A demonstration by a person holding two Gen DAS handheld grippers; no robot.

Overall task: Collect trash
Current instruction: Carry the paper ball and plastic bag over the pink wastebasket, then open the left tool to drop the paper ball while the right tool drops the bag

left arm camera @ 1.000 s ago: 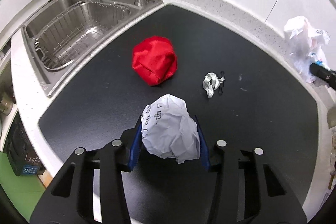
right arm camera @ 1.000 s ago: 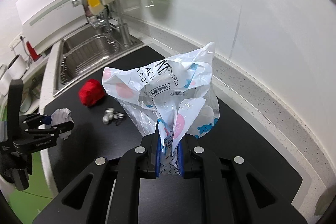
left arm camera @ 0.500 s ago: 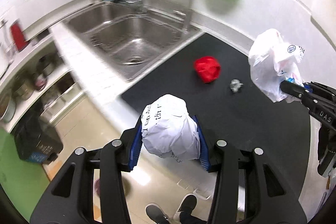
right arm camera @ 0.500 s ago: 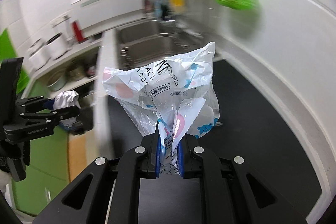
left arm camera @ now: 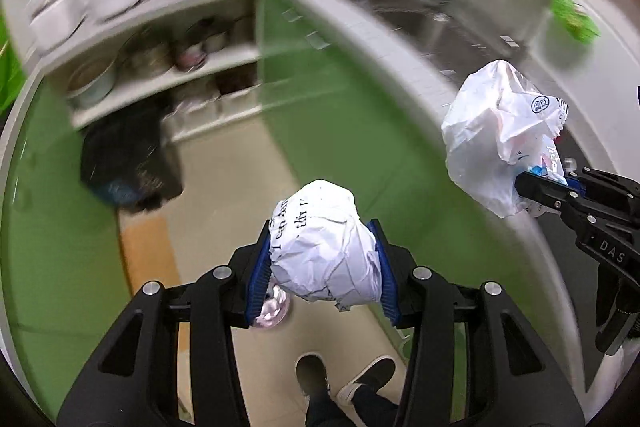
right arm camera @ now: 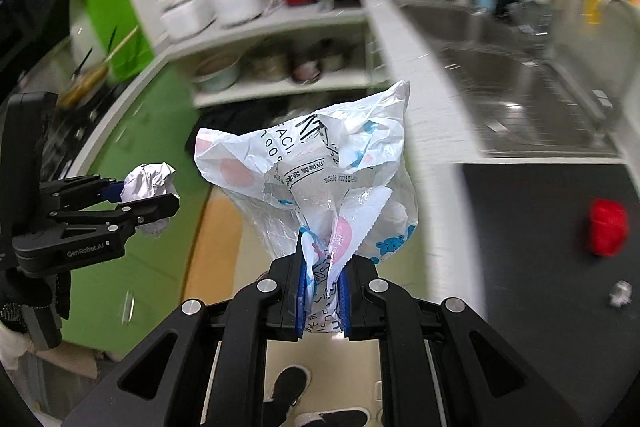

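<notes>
Left hand-held gripper [left arm camera: 324,281] is clamping a crumpled paper ball [left arm camera: 325,259] between its blue pads [left arm camera: 258,279], w/ black print showing on the paper. It's hanging out over the kitchen floor [left arm camera: 224,187], off the surface, and the person's dark shoes [left arm camera: 312,373] are showing right below it. In the right wrist view the same gripper [right arm camera: 150,199] is sitting at the left edge, paper ball [right arm camera: 148,181] poking out past its fingertips.

Right hand-held gripper [right arm camera: 323,291] is pinching the bunched neck of a white plastic bag [right arm camera: 316,183] w/ blue and pink print; jaws are nearly together, only the thin plastic between them. The bag is puffing up and forward from the pads. From the left wrist view the right gripper [left arm camera: 532,187] is coming in from the right side, bag [left arm camera: 496,143] ballooning off its tip, well apart from the paper ball.

Over on the dark surface [right arm camera: 540,247], at the right, a red crumpled lump [right arm camera: 608,227] is lying, and a small bit of silver foil [right arm camera: 620,293] is sitting nearer the edge, apart from it. Behind that, the steel sink [right arm camera: 516,95] is running along the wall. Background's blurry: green cabinet fronts [left arm camera: 340,115], open shelves w/ pots [right arm camera: 276,67], and a dark bin-like shape [left arm camera: 128,163] is standing on the floor by the shelves. Can't tell more about it thru the blur.
</notes>
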